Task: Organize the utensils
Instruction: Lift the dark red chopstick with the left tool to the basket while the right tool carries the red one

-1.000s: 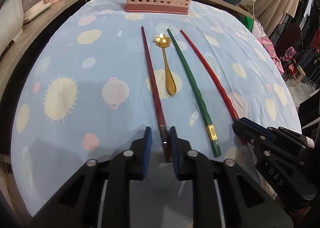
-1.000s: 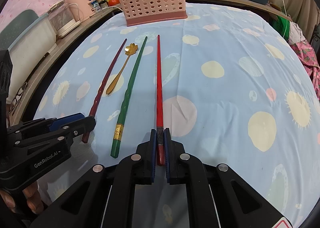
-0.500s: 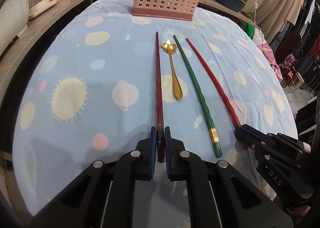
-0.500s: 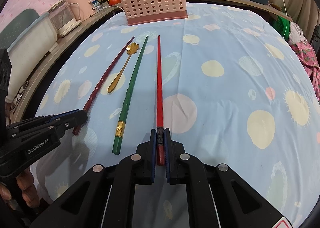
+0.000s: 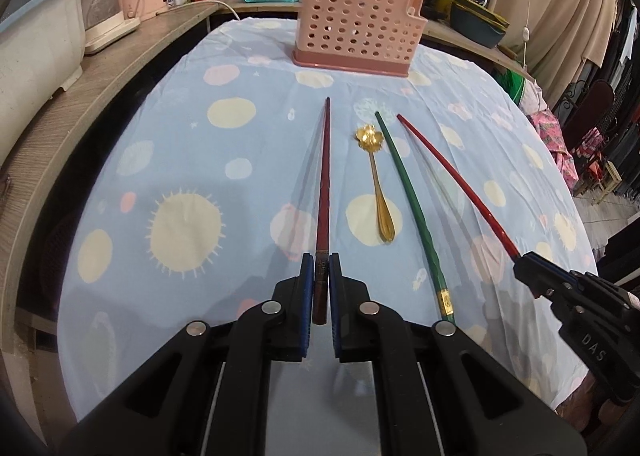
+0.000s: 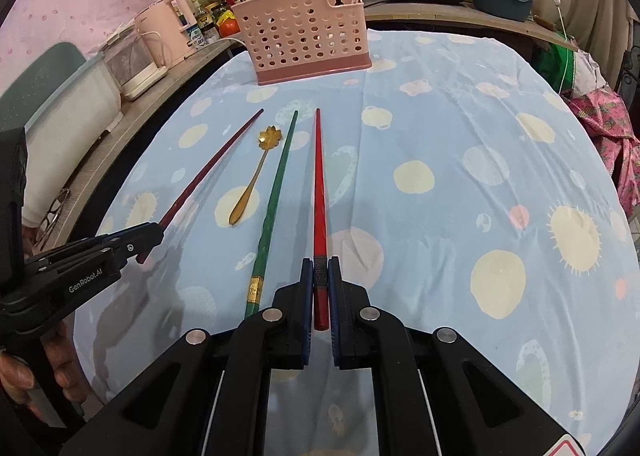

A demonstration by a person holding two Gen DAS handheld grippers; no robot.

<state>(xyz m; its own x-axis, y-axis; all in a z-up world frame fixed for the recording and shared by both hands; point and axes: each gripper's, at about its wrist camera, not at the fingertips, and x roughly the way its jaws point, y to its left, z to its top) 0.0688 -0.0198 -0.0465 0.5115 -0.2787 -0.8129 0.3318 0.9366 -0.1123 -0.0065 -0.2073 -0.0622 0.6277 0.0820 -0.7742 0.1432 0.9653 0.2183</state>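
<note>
Left tool pinches maroon chopstick's end.

My matt black plastic left gripper with ribbed blue pads, glossy lacquered dark red chopstick, shiny gold metal spoon, perforated pink plastic basket at upper centre, smooth thin printed tablecloth, slightly creased
</note>
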